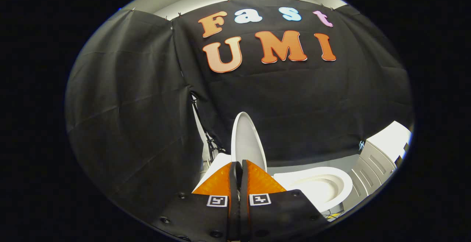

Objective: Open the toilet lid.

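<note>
The white toilet lid (247,139) stands raised, nearly upright, just beyond my fingertips, its edge turned toward me. To the right of the fingers lies the white toilet seat (333,183) around the open bowl. My gripper (238,165) has orange fingers (257,179) with black pads pressed together, and nothing shows between them. Whether the tips touch the lid's lower edge I cannot tell.
Black cloth walls close in behind and to the left. A white cabinet (379,157) with panelled doors stands right of the toilet. A white part of the toilet (217,163) shows left of the lid's base. Cables (209,139) hang at the cloth seam.
</note>
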Demonstrator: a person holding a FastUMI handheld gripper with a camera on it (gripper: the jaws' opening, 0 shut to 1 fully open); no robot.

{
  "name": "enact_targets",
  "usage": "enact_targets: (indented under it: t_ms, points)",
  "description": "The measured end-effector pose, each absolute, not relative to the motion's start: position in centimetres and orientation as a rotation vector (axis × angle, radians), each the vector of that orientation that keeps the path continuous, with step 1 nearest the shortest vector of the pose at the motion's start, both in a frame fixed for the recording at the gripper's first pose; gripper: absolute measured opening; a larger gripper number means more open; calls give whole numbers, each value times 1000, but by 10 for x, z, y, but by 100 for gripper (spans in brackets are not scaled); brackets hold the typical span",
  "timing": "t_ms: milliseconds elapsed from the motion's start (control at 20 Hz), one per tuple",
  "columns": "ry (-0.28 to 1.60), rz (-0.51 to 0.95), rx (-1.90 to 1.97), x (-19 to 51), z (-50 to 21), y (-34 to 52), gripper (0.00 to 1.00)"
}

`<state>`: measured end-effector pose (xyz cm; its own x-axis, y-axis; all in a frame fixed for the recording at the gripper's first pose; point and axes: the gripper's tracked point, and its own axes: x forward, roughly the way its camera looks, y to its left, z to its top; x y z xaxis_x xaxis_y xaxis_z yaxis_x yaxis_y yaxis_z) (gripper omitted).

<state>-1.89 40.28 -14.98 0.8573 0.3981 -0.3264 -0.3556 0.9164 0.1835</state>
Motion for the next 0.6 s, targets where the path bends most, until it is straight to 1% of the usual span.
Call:
enact_targets:
  t_ms: [350, 600]
  points:
    - [366, 443, 85, -28, -159, 441, 8]
    - [363, 440, 66, -30, -162, 450, 8]
